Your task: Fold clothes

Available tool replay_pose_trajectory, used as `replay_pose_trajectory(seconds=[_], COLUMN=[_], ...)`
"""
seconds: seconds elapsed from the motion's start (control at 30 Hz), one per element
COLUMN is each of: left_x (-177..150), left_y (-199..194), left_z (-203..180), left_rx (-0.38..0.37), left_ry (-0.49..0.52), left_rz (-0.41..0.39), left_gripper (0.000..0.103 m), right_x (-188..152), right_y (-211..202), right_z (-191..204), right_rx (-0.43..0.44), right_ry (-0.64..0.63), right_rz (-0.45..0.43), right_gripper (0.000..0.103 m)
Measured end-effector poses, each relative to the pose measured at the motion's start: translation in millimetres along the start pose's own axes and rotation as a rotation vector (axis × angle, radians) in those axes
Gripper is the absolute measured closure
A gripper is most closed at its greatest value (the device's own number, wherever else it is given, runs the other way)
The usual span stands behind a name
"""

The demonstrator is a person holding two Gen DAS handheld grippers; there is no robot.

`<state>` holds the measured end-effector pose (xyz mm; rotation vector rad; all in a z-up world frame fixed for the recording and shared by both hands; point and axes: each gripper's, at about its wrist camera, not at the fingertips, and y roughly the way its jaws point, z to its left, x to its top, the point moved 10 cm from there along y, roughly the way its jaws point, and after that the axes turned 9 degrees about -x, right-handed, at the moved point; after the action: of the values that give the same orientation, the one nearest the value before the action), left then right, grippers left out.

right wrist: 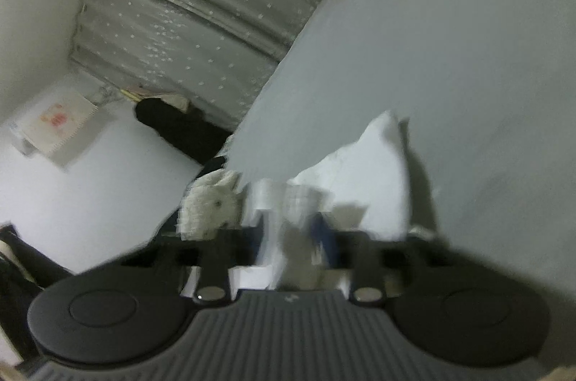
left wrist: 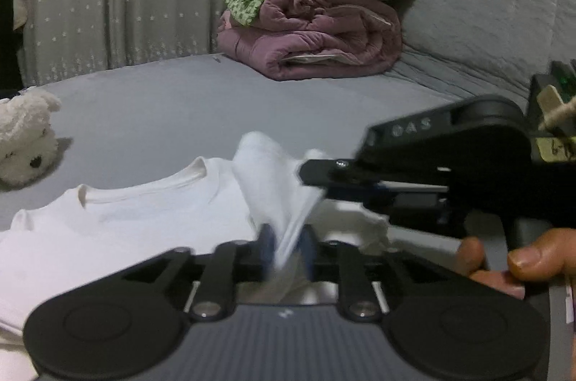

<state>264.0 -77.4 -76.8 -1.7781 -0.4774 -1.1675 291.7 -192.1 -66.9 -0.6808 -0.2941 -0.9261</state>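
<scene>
Here we work on the grey bed (left wrist: pixel 180 100), the largest thing in view, where 1 white T-shirt (left wrist: pixel 126 222) lies spread flat with its collar toward the far side. We judge it light, limp and a little slippery: it will sag wherever it is not held, so we want hems, shoulder seams or sleeve edges, pinched at 2 points and kept taut. At the far end we count 1 stack of folded bedding (left wrist: pixel 313 21), and at the left edge 1 white plush toy (left wrist: pixel 25 140). We count 2 grippers. The right gripper (left wrist: pixel 306 172) is clamped on the raised sleeve (left wrist: pixel 266 176). The left gripper (left wrist: pixel 286 242) has a fold of that same sleeve between its blue pads; blur hides whether they press.
</scene>
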Motion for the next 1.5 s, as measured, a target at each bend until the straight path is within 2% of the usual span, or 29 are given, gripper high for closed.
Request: replay_pose_trajectory(seconds=[0.13,0.17,0.2,0.23,0.33,0.43,0.5,0.53,0.57,0.63,0.67,0.8,0.87,0.93,0.97,1.03,1.1,1.13,1.2,1.23,1.27,1.37,1.4,1.5], left_x=[15,17,18,17,15,8,-1,-5,-9,-19,-26,-38,-26,-6,3,17,20,18,8,1,-7,-35,-42,-48], left_y=[-5,-2,2,7,13,5,-5,-9,-13,-21,-24,-43,-55,-67,-73,-85,-99,-105,-112,-114,-113,-101,-98,-93], left_z=[22,28,34,39,50,55,58,60,60,59,56,42,45,61,73,104,137,152,178,190,201,224,230,233], left_rx=[0.023,0.028,0.035,0.049,0.084,0.076,0.08,0.078,0.061,0.013,-0.023,-0.096,-0.096,-0.043,0.012,0.193,0.388,0.463,0.558,0.592,0.591,0.473,0.436,0.377], left_ry=[-0.071,-0.088,-0.101,-0.11,-0.126,-0.136,-0.135,-0.135,-0.138,-0.135,-0.117,-0.011,-0.039,-0.103,-0.139,-0.19,-0.235,-0.261,-0.31,-0.338,-0.38,-0.587,-0.647,-0.713], left_rz=[-0.027,-0.011,0.019,0.052,0.098,0.096,0.098,0.102,0.11,0.14,0.169,0.217,0.163,0.066,0.022,-0.053,-0.098,-0.116,-0.136,-0.144,-0.151,-0.153,-0.153,-0.161], left_gripper=[0.049,0.039,0.035,0.035,0.035,0.033,0.031,0.031,0.031,0.031,0.032,0.032,0.031,0.031,0.03,0.029,0.029,0.029,0.029,0.03,0.032,0.044,0.053,0.057], right_x=[10,11,11,10,-2,-21,-25,-24,-20,-10,-4,16,15,11,6,0,-5,-7,-8,-9,-10,-11,-11,-15], right_y=[-14,-17,-18,-18,-10,-5,-10,-14,-19,-29,-34,-42,-37,-25,-18,-13,-7,-7,-5,-5,-4,0,2,2], right_z=[1,0,-1,-3,-3,-8,-13,-14,-16,-18,-18,-16,-13,-12,-12,-11,-8,-7,-4,-4,-5,-7,-6,-1], right_rx=[-0.06,-0.08,-0.109,-0.141,-0.186,-0.169,-0.146,-0.139,-0.138,-0.139,-0.132,-0.085,-0.08,-0.056,-0.049,-0.055,-0.081,-0.096,-0.122,-0.132,-0.142,-0.181,-0.197,-0.249], right_ry=[-0.054,-0.062,-0.084,-0.111,-0.273,-0.411,-0.451,-0.468,-0.471,-0.458,-0.436,-0.335,-0.338,-0.319,-0.309,-0.323,-0.375,-0.407,-0.462,-0.476,-0.487,-0.52,-0.531,-0.595], right_rz=[-0.091,-0.103,-0.098,-0.087,0.027,0.168,0.216,0.221,0.208,0.161,0.129,-0.016,-0.076,-0.099,-0.095,-0.088,-0.087,-0.091,-0.097,-0.094,-0.088,-0.084,-0.088,-0.125], right_gripper=[0.093,0.093,0.093,0.093,0.092,0.087,0.082,0.074,0.061,0.045,0.044,0.043,0.043,0.043,0.043,0.043,0.044,0.045,0.05,0.061,0.072,0.081,0.081,0.086])
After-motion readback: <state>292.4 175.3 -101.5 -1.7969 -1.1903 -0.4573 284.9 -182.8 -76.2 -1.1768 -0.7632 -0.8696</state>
